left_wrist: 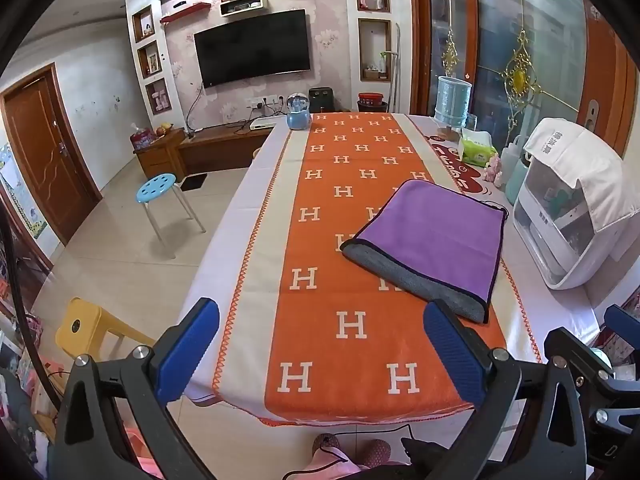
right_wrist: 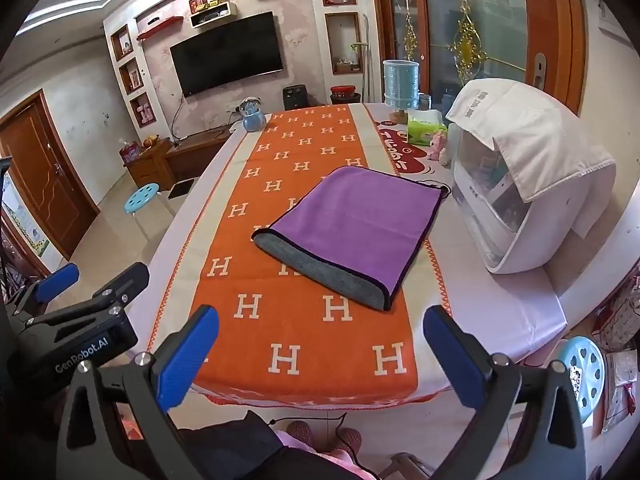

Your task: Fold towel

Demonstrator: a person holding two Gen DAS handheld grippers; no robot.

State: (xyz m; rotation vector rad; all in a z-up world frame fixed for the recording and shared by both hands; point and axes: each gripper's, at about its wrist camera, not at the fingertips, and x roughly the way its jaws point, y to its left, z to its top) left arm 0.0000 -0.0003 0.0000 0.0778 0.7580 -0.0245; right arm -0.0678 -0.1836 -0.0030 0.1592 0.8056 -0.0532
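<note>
A purple towel with a grey underside and dark trim lies folded flat on the orange H-patterned runner, on the right part of the table. It also shows in the right wrist view. My left gripper is open and empty, held above the table's near edge, to the left of and nearer than the towel. My right gripper is open and empty, also over the near edge, short of the towel. The left gripper's body shows at the left of the right wrist view.
A white appliance draped with a white cloth stands on the table's right side. A green tissue pack, a blue tub and a blue globe ornament stand at the far end. Blue stools and a yellow stool stand on the floor.
</note>
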